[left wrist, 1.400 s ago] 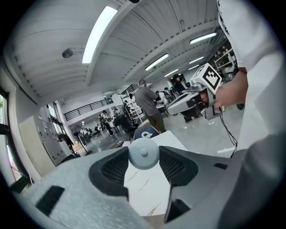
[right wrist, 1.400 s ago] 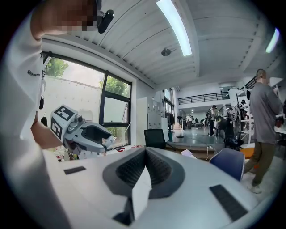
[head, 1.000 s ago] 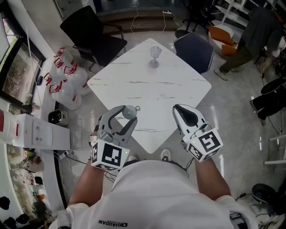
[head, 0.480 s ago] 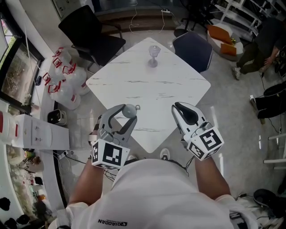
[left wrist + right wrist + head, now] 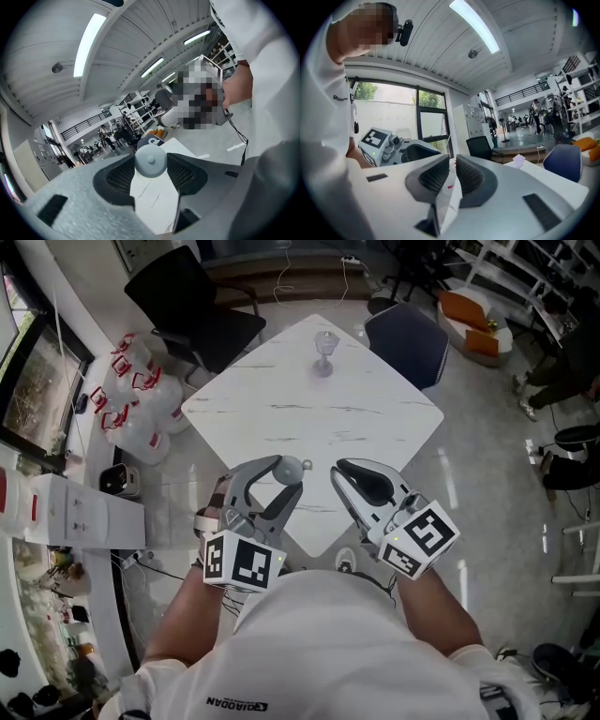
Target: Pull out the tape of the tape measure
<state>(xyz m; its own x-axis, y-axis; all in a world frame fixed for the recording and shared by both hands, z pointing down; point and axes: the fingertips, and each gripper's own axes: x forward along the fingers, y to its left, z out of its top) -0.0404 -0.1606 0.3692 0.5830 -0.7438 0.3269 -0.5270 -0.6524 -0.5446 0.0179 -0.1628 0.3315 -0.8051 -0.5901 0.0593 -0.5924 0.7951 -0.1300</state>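
Note:
A round grey tape measure (image 5: 289,469) sits between the jaws of my left gripper (image 5: 287,475), which is shut on it, above the near corner of the white marble table (image 5: 309,418). A small tab (image 5: 307,465) sticks out of its right side. In the left gripper view the tape measure (image 5: 150,161) fills the gap at the tips of the left gripper (image 5: 150,165). My right gripper (image 5: 340,471) hovers just right of the tab, its tips pointing toward it. Its jaws stand a narrow slit apart with nothing between them, as the right gripper (image 5: 452,161) shows in its own view.
A clear goblet (image 5: 324,354) stands at the table's far corner. A black chair (image 5: 192,310) and a dark blue chair (image 5: 408,343) flank that far side. Water bottles (image 5: 131,409) sit on the floor at the left. A person (image 5: 562,362) is at the far right.
Both grippers have drawn closer together: the left one with the tape measure moved right, the right one swung left toward it. The person at the right has walked farther off.

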